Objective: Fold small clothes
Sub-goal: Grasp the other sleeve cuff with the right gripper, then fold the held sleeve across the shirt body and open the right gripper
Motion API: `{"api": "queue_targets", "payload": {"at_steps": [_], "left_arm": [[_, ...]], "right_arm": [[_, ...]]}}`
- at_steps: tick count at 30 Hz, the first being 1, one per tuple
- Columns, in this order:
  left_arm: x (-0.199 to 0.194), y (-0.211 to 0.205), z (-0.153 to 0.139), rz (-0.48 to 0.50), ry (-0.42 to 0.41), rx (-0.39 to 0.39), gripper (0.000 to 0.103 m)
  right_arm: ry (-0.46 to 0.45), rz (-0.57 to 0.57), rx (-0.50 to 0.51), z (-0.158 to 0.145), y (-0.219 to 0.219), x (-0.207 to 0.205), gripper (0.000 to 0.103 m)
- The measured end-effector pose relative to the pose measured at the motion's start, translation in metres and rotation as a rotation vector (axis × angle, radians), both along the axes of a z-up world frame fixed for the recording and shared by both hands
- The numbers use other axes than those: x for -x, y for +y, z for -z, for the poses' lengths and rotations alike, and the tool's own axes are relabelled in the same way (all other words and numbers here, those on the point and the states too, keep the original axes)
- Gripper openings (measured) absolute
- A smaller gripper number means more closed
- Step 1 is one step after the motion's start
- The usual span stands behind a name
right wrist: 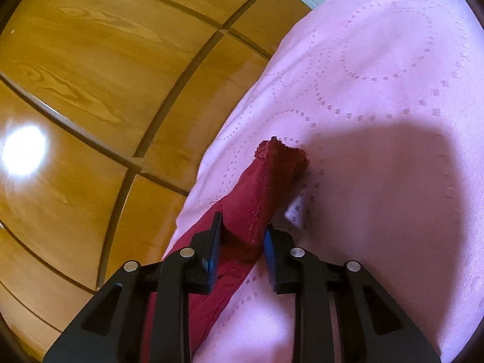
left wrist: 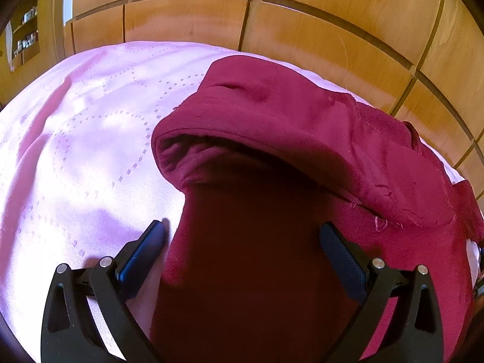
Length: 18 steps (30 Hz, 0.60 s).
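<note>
The right gripper (right wrist: 243,230) has its jaws drawn in close on a bunched strip of the dark red garment (right wrist: 266,187). The cloth fills the gap between the blue pads (right wrist: 213,254) and both pads press against it, so the strip is pinched. Past the fingertips the strip runs on to a frayed, lacy end lying on the pink bedspread (right wrist: 378,106).

The left gripper (left wrist: 242,230) stands wide, its pads well apart. A fold of the garment (left wrist: 302,139) lies between them; the left pad (left wrist: 142,251) sits just beside the cloth edge on the bedspread (left wrist: 75,139), and the right pad rests over the cloth. Nothing is clamped there.

The garment lies heaped on the right half of the bed in the left wrist view, a folded lip raised toward the gripper. Its far side comes near the bed's far edge. To the left the bedspread is bare and wide. Beyond the bed edge is wooden panelling (left wrist: 302,24), close behind.
</note>
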<state>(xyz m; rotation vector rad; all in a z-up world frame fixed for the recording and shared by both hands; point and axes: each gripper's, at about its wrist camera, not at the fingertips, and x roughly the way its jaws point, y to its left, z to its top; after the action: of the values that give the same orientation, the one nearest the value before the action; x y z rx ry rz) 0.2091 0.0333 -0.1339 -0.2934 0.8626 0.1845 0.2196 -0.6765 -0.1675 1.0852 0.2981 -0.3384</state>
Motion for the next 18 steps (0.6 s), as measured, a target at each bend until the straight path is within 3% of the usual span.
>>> {"api": "queue_targets", "payload": {"at_steps": [8, 18], "left_arm": [[0.001, 0.002, 0.001, 0.002, -0.009, 0.012, 0.101], [0.005, 0.003, 0.0, 0.003, -0.025, 0.03, 0.101]], "right_arm": [[0.042, 0.0, 0.001, -0.01, 0.007, 0.003, 0.019], [0.084, -0.104, 0.17, -0.057, 0.051, -0.006, 0.015]]}}
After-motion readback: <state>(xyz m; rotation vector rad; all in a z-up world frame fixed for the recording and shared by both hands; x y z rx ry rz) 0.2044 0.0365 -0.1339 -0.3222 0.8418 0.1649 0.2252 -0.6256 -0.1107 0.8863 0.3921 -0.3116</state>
